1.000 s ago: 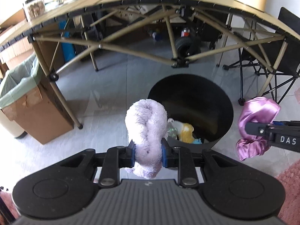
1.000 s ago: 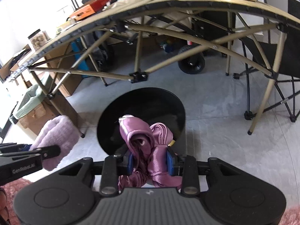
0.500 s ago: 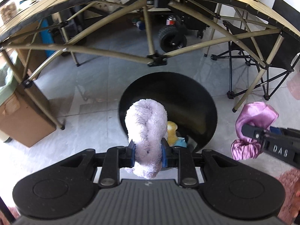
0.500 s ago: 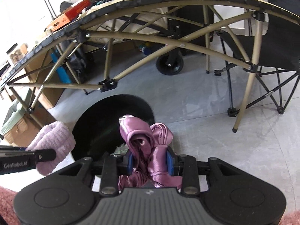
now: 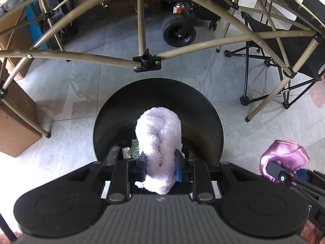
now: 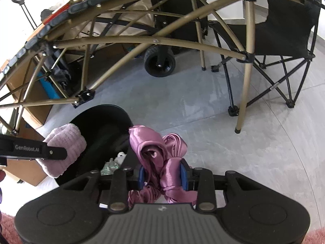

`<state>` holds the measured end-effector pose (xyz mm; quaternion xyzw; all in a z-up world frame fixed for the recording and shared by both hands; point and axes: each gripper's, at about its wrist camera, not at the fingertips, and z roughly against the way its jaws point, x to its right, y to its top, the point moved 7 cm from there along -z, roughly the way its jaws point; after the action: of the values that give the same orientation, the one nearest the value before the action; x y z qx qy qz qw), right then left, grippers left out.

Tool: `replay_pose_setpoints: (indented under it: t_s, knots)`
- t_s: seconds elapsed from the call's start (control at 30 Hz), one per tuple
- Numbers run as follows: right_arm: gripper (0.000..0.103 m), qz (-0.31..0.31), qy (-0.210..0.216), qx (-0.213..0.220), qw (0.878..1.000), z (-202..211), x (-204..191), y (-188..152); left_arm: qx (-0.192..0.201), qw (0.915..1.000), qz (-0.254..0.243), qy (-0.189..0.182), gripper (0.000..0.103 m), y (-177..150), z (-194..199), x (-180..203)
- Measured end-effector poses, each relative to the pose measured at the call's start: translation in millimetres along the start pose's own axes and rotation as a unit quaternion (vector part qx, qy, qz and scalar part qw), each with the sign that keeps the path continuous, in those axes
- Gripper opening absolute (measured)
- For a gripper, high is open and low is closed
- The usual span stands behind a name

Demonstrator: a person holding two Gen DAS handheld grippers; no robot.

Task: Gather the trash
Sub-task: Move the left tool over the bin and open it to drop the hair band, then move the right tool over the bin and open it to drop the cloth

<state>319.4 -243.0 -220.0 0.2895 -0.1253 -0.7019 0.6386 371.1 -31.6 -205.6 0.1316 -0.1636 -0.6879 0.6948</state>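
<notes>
- Bin (image 5: 158,101) mouth open & wide, directly below left claw (image 5: 159,165); straight drop is clear.
- Bin bottom partly filled w/ scraps (image 5: 132,151); upper part is free.
- Worktop frame joint (image 5: 147,63) hangs just beyond bin's far rim; tan struts (image 5: 233,42) fan out overhead, blocking any lift fwd/up.
- Right claw (image 6: 161,175) sits right of bin (image 6: 105,122), over bare floor (image 6: 223,142); path leftward to bin mouth is open, but left claw (image 6: 50,152) w/ fluffy bundle (image 6: 65,142) sits over bin's left side.
- Worktop leg (image 6: 241,101) & folding chair (image 6: 284,40) close off right side.
- Cardboard box (image 5: 14,126) & leg foot (image 5: 47,135) stand left of bin; narrow floor gap btw them & the bin.
- Wheel (image 5: 178,31) well behind, under worktop.
</notes>
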Motion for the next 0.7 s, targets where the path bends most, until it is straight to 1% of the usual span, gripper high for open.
replay_pose_setpoints:
  t_s: [0.07,0.1,0.13,0.17,0.2,0.23,0.33,0.57,0.7]
  knots:
    - [0.032,-0.003,-0.002,-0.002,1.0,-2,3,0,-0.003,1.0,0.002,0.001,0.03,2,-4,1]
    - [0.032,-0.004,-0.003,-0.003,1.0,-3,3,-1,-0.002,1.0,0.002,0.003,0.036,3,-4,1]
    - [0.032,-0.004,-0.003,-0.004,1.0,-4,3,-1,0.0,1.0,0.0,0.004,0.051,4,-4,2]
    - [0.032,-0.004,-0.003,-0.005,1.0,-5,3,-1,0.003,1.0,0.0,0.006,0.063,5,-4,2]
    - [0.032,-0.004,-0.003,-0.006,1.0,-6,3,-1,0.008,0.9999,0.003,0.009,0.091,6,-3,2]
    - [0.032,-0.004,-0.004,-0.006,1.0,-6,2,0,0.013,0.9998,0.006,0.013,0.103,7,-2,2]
    - [0.032,-0.003,-0.004,-0.007,1.0,-8,1,0,0.026,0.9995,0.0,0.018,0.103,11,1,1]
    - [0.032,0.0,-0.003,-0.005,1.0,-8,-3,2,0.027,0.9994,-0.003,0.021,0.103,11,3,-5]
    - [0.032,0.008,0.001,0.002,1.0,-6,-13,6,0.029,0.9993,0.001,0.026,0.103,10,5,-17]
